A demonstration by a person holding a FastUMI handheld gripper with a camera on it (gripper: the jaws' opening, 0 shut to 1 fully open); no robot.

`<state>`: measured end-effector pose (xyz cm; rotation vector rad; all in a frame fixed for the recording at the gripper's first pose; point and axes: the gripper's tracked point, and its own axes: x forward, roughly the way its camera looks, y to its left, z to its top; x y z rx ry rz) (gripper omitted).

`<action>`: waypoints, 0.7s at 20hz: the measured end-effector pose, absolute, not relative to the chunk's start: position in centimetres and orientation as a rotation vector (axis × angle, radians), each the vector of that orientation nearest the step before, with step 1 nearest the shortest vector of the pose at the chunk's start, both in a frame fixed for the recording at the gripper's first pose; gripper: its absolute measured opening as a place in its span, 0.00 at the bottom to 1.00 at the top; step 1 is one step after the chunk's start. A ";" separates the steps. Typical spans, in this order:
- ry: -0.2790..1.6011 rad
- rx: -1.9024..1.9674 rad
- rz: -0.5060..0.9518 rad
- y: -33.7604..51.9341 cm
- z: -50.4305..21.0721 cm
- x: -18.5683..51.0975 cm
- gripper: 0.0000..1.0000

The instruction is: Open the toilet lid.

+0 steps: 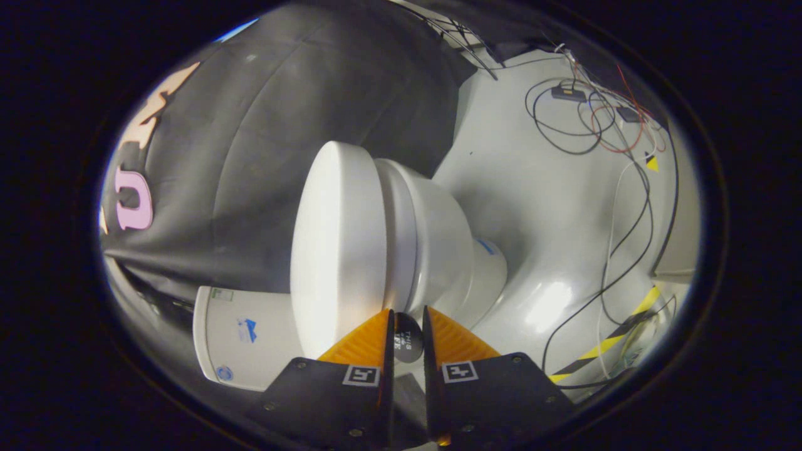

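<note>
Lid (335, 250) down on bowl (442, 238) at 12 o'clock; your gripper (408, 319) fingers nearly together, empty, lined up w/ lid edge.

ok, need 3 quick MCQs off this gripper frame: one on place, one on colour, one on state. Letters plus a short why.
1. Where are the gripper fingertips relative to the toilet lid?
A. At the lid's near edge
B. Far beyond the tank
C. Down among the cables

2. What colour is the lid?
A. Black
B. White
C. Red

3. What state is the lid in?
A. Lifted well clear of the seat
B. Removed from the toilet
C. Down against the seat

Answers:
1. A: the fingertips sit right by the lid's edge, where it meets the seat; the cables lie away on the floor.
2. B: the lid is white like the bowl.
3. C: the lid lies close against the seat with no wide gap; the fingers stand a narrow gap apart, with nothing pressed between them.
</note>
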<state>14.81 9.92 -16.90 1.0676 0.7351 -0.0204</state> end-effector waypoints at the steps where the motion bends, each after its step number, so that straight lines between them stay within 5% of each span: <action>1: 0.734 1.068 -0.016 9.8 -17.0 14.7 0.22; 14: 0.660 1.121 0.075 10.3 -15.3 14.0 0.01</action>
